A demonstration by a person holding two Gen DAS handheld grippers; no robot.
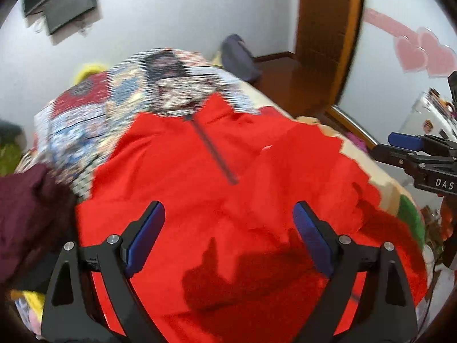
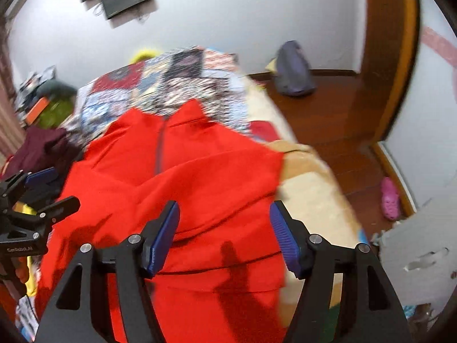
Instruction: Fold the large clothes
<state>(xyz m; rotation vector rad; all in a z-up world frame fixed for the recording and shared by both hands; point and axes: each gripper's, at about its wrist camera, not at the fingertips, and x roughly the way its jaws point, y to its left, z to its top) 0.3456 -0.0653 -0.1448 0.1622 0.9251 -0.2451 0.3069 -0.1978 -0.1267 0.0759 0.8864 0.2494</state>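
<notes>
Both views are bright and evenly lit, with light falling from above. The grippers cast dark, soft-edged shadows on the red jacket [image 1: 228, 171] just ahead of their fingers. Motion blur smears the patterned blanket [image 1: 114, 108] beyond the jacket's collar, with jagged combing along edges. Fisheye bending curves the door frame [image 1: 328, 43] and darkens the corners.

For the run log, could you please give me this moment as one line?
stage: pre-grasp | left gripper: open, empty | right gripper: open, empty | red jacket: spread on bed, zip up | fold: not started
</notes>
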